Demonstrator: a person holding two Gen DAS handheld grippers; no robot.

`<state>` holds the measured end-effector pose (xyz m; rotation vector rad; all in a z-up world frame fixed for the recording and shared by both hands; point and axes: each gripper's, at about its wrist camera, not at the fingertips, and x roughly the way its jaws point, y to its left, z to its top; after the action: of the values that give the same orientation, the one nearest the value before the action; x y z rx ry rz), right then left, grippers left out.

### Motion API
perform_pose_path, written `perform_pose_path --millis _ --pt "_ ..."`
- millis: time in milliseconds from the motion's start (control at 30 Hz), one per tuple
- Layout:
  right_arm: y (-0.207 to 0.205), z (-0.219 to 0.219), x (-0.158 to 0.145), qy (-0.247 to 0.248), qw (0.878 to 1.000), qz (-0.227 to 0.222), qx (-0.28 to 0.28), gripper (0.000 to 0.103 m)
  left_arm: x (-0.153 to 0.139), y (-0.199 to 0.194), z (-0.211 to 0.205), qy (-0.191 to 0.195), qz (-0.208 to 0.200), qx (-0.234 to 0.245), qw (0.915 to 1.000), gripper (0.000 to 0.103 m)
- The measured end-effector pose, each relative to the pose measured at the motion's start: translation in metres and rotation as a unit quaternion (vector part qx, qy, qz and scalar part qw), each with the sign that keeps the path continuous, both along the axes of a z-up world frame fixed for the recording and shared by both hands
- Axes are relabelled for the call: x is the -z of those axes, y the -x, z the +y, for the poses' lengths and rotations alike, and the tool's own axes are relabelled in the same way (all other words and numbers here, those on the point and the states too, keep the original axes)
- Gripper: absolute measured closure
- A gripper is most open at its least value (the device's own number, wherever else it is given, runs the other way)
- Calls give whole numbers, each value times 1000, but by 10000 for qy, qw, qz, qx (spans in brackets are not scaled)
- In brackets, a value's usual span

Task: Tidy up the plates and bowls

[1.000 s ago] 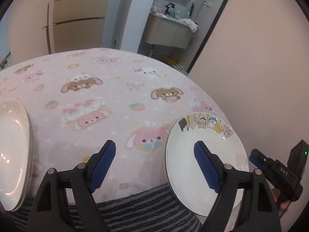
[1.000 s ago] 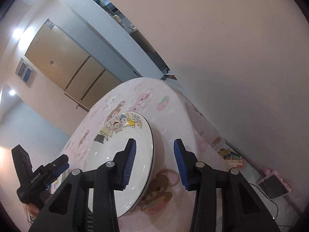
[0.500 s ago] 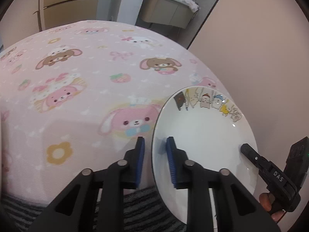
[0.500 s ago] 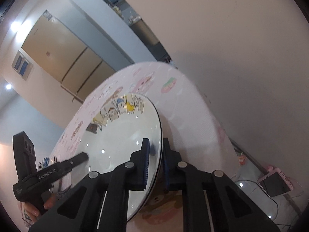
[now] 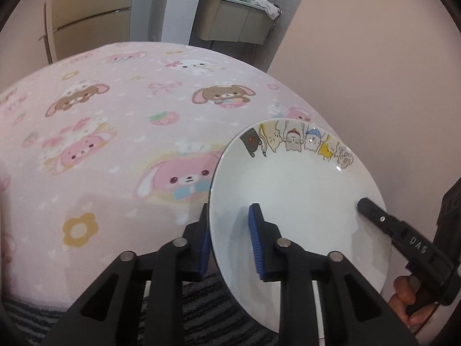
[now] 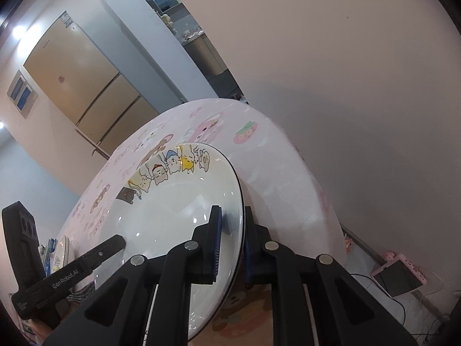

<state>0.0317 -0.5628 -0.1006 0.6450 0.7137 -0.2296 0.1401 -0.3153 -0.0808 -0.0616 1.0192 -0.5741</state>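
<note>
Pink cartoon-bunny tablecloth point(image 5: 121, 132) fills the middle, striped grey cloth point(image 5: 201, 311) down at 6 o'clock. Bathroom vanity cabinet point(image 5: 236, 26) at 12, gold fridge point(image 6: 83, 89) around 10, pink power strip point(image 6: 399, 274) on the floor at 4.

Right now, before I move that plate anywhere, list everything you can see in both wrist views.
plate: one, white with cartoon animals along the far rim, clamped on opposite edges by both grippers.
table: one, under a pink cartoon-print cloth.
second dish: one, white, only its edge visible at the table's far-left side in the right wrist view.
striped cloth: one, dark grey striped, at the near table edge.
left hand-held gripper: black, blue pads, shut on the plate's left edge.
right hand-held gripper: black, blue pads, shut on the plate's right edge.
</note>
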Motion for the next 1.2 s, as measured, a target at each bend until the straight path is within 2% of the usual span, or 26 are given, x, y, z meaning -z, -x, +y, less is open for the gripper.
perform_pose_path --millis 233,367,500,600,767,1000,1200 --pt "-2 -1 1 -158 9999 -2 20 88 -6 5 0 -57 -251 -95 9996 85" --pt "1 2 -10 -79 9999 -94 -13 88 -9 5 3 -76 -330 -227 9992 86" --pt "5 2 -24 211 9996 -171 85 88 -18 13 3 92 -692 -71 9975 88" --pt "4 1 -29 48 9997 -224 33 88 -22 15 5 96 -778 -108 9969 88" --pt "6 10 -43 151 9993 -328 18 88 -35 16 11 107 -848 -175 9962 88" --pt "10 33 -80 277 9971 -656 -266 88 -70 30 39 204 -1206 -290 9921 88" --pt "10 75 -109 531 9930 -881 -576 87 -96 38 82 393 -1413 -640 9871 88"
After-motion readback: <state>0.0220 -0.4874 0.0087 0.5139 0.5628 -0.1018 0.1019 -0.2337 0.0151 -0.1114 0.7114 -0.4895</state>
